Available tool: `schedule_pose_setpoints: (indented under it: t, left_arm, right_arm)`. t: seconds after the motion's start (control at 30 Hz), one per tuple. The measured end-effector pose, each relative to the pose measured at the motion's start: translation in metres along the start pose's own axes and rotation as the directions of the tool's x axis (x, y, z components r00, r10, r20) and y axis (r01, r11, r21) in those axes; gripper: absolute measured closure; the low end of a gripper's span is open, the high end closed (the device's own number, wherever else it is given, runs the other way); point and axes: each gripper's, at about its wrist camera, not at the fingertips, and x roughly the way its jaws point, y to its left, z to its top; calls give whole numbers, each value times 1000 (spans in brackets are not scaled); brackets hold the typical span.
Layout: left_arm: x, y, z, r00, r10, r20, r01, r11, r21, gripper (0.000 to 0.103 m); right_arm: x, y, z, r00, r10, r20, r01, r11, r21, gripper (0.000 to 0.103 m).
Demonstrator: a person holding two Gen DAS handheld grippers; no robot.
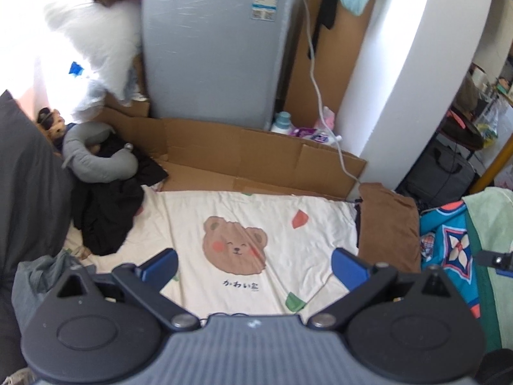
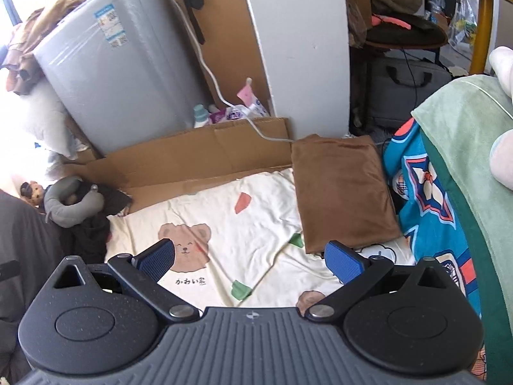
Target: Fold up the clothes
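Observation:
A folded brown garment [image 1: 388, 227] [image 2: 344, 189] lies flat on the right side of a cream bear-print bedsheet [image 1: 272, 221] [image 2: 256, 224]. A crumpled black garment [image 1: 109, 211] [image 2: 93, 227] is heaped at the sheet's left edge. My left gripper [image 1: 255, 266] hovers open above the bear print, its blue pads wide apart with nothing between them. Over the sheet's near part my right gripper [image 2: 251, 256] is open too, its right pad close to the brown garment's near corner.
A grey neck pillow [image 1: 96, 157] [image 2: 69, 205] rests on the black heap. Flattened cardboard [image 1: 243, 160] [image 2: 192, 163] lines the back, with a grey appliance [image 1: 211, 41] [image 2: 118, 73] and white pillar [image 1: 407, 73] behind. A blue patterned blanket [image 1: 449, 243] [image 2: 426, 205] and green cloth [image 2: 465, 147] bound the right.

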Motion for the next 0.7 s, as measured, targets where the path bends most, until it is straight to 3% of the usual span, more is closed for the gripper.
schedule_pose_setpoints:
  t: [0.37,0.53,0.7]
  left_arm:
    - [-8,22,-45,998,54,16,-53,996,-67,0]
    - [3,30,-68,995,98,8,-96,987,-127,0]
    - [16,36,-89,990,140,22,-134,974,-183,0]
  right_arm:
    - [18,3,-41,999,-43,2,43,998,-48,0]
    - [39,4,-48,1000,2,-15,-3,998,-65,0]
    - [66,8,-56,1000,4,-18,-7,988,-156,0]
